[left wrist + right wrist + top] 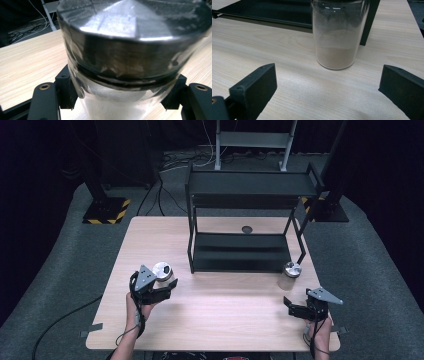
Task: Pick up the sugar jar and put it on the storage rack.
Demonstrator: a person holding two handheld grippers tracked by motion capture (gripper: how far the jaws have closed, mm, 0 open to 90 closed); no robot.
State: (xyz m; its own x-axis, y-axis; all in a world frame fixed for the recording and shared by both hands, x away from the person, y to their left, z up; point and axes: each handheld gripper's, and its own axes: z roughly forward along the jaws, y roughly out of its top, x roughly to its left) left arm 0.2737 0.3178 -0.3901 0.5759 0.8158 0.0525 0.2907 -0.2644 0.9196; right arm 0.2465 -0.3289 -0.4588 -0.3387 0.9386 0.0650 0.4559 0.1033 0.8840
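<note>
Black fingers of our left gripper sit clenched on both sides of a glass jar, just under its broad metal lid. We hold this jar near the left edge of the surface, and we cannot tell whether its base rests on the wood or hangs just above it. White powder shows low inside the glass.

Our right gripper is released, its fingers spread wide with bare wood between them. A second jar, part full of tan powder, stands upright beyond them, near the right front leg of the black shelf rack, untouched.

We judge the left grip risky: the fingers bite smooth glass close to the lid, so the jar could slip or swing if we tilt it. On the right, a careless approach could knock the tall jar over or push it against the rack leg.
</note>
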